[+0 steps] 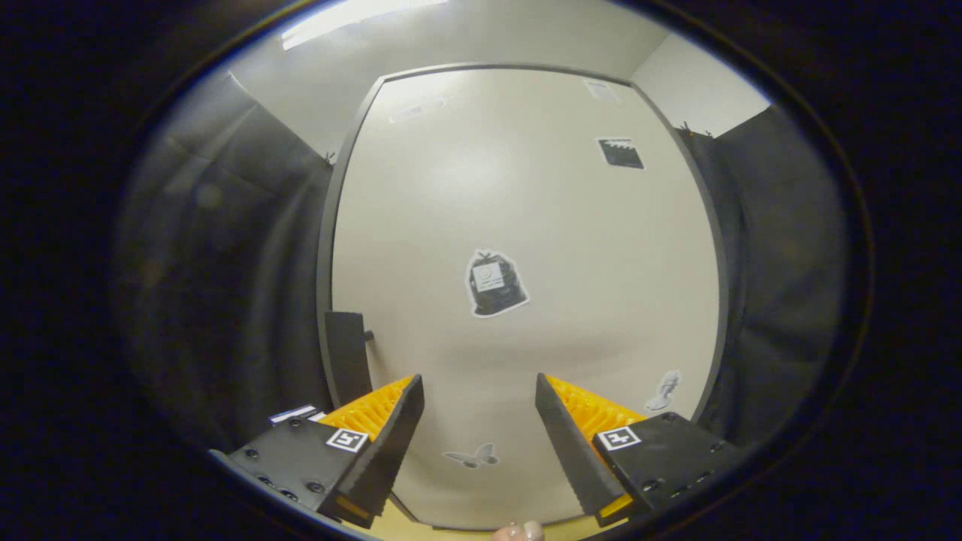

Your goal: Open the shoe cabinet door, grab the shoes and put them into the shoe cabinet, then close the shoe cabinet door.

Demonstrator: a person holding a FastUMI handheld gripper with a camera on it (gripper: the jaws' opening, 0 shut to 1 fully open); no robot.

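**A:** Pointed square at the shoe cabinet door (526,210), seemingly shut within its dark frame, just ahead of the tongs (479,379). Spread apart, clamped on nothing, with bare pale panel in the gap.

**B:** Why held like that?

**A:** Probably lined up for the opening step, so early in the task. Spread wide enough to take the dark handle (347,361) at the door's left edge, just beyond the left finger. Perhaps a handle, perhaps only a bracket; hard to tell through the fisheye bend. Flanked on both sides by black cloth (225,263), hung to close in the booth.

**B:** Any brands or writing?

**A:** None legible. Stuck near the door's middle, beyond the tongs: a black rubbish-bag sticker (496,283) with a small pale tag, print too fine to read. Higher and to the right, a clapperboard sticker (620,152). Low between the fingers, a grey butterfly sticker (472,456). Near the right finger, a small pale figure sticker (665,391), shape unclear. Up by the door's top edge, two faint labels (417,110), washed out by glare. On the tongs themselves, square coded markers (347,439), likely there for tracking, not for reading.

**B:** Anyone in shot?

**A:** Just a person's fingertips (518,532) below the tongs.
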